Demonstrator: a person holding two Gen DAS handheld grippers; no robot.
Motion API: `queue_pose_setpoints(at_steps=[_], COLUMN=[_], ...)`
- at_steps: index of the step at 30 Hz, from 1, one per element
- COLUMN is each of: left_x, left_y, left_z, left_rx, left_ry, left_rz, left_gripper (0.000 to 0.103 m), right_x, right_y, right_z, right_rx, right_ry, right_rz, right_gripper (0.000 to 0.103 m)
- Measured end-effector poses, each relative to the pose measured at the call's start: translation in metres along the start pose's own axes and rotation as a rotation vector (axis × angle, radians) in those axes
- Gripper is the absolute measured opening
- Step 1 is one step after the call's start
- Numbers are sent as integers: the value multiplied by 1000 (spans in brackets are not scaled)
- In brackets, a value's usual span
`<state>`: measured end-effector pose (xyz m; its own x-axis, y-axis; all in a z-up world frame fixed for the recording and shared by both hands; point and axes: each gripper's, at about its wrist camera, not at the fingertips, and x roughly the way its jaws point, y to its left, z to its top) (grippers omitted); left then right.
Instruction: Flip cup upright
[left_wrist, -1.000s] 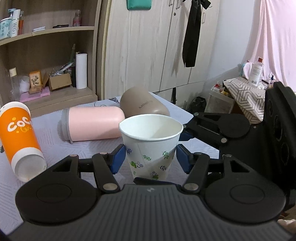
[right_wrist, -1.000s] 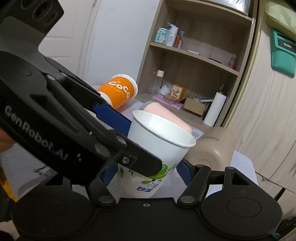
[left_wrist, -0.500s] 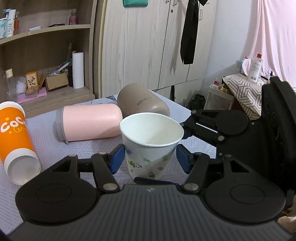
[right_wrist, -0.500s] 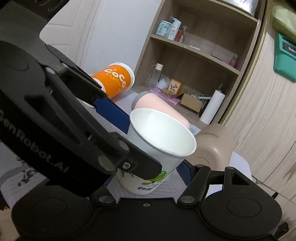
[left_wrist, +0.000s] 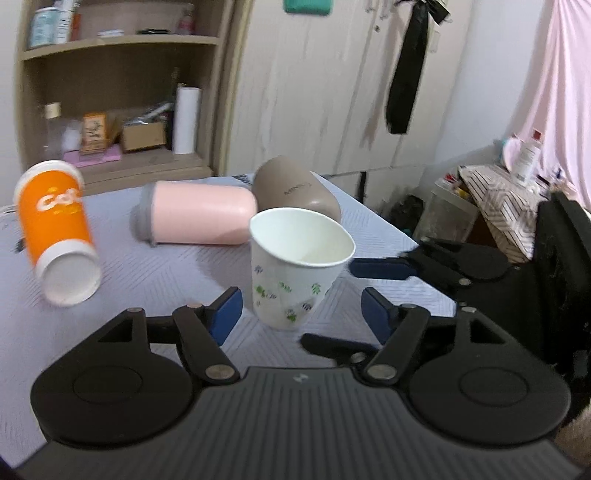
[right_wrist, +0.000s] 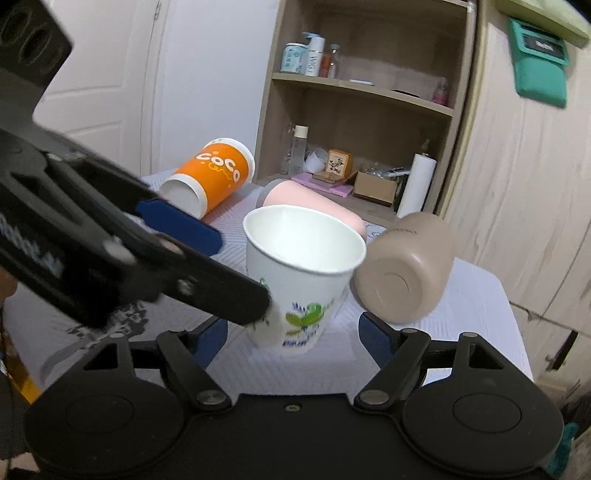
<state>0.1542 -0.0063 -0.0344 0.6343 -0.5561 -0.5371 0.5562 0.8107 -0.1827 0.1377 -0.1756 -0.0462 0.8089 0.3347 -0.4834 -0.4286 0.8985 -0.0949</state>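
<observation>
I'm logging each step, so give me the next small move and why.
Probably back both grippers away. The paper cup already stands mouth up on the table, and the left gripper and right gripper are open with gaps beside it.

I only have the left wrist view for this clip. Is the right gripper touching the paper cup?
Observer: No. In the right wrist view, the right gripper is open, with one blue finger on each side of the paper cup and a gap on both sides.
Reviewer: What about the brown tumbler? I only see its side.
Observer: The brown tumbler lies on its side just right of the cup, with its round base facing the right camera.
</observation>
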Motion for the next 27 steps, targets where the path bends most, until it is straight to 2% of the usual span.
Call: queue_pose_setpoints(at_steps=[4,13,21,27], left_x=[-21,-72,-112,-133], left_y=[-13,-46,-64,-78], left_z=[-7,-14,-24,-30], left_rx=[-1,0,-62,-81], left_ry=[-41,-148,-230,-268], left_rz=[81,207,275,297], left_gripper=[70,70,70,70], right_x=[-18,-66,-114,-145], right_y=[-1,1,3,9], right_z=[-5,-2,2,2], right_rx=[48,87,151,170], right_ry=[-17,-82,-148,-188], right_rz=[-2,-46,-94,-130], right_gripper=[82,82,83,83])
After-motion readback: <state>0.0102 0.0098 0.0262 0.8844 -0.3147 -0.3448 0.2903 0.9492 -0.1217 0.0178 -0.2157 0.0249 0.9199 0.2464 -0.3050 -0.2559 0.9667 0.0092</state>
